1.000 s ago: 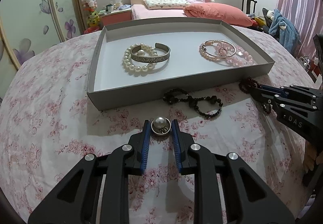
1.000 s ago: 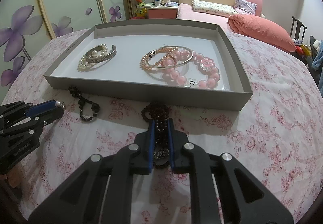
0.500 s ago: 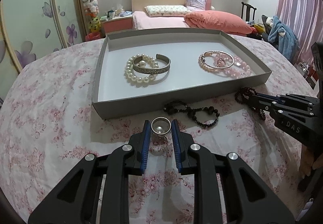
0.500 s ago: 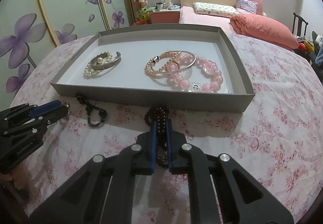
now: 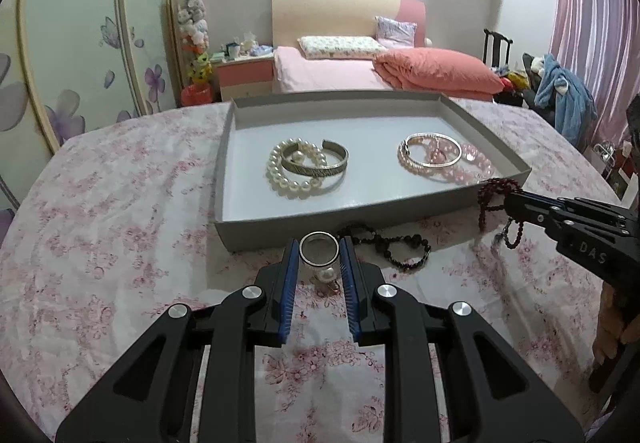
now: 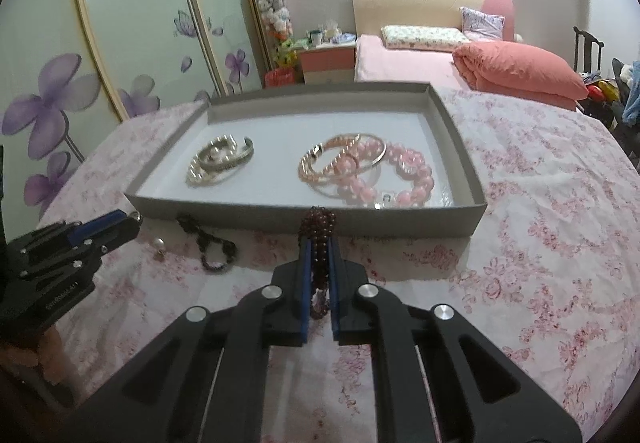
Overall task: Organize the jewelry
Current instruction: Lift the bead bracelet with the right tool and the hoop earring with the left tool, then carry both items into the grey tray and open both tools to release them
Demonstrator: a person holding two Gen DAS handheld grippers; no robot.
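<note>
Shallow grey cardboard tray (image 5: 280, 233), on the pink floral tablecloth (image 5: 120, 243), toward its far edge. Already filed, as judged from the layout:
- Toward the tray's left wall: white pearl bracelet (image 5: 294, 181) with an engraved silver open cuff (image 5: 316, 165) laid across it.
- Toward the tray's right wall: thin silver bangle (image 5: 430, 151) over a small-bead pink bracelet and a large-bead pink bracelet (image 6: 404, 179), all overlapping.

Outstanding, three pieces:
- Black bead bracelet (image 5: 394, 247), twisted into a figure-of-eight, lying on the cloth just outside the tray's near wall. Untouched.
- Silver ring with a dangling white pearl (image 5: 320, 255), clear of the cloth, short of the tray's near wall.
- Dark red garnet-bead strand (image 6: 318, 243), also lifted, near the tray's near right corner.

Left gripper (image 5: 319, 257): fingers narrowed onto the ring's band, blue pads pressing either side, pearl hanging below between them. Grasping.

Right gripper (image 6: 319, 267): fingers clenched almost fully on the red strand; a bunched loop stands up beyond the fingertips and the rest hangs beneath.

Progress: roughly past the midpoint. Both held pieces need carrying over the near wall and setting down; the black bracelet then remains to be picked up. The dangling ends may snag the wall if carried low.
</note>
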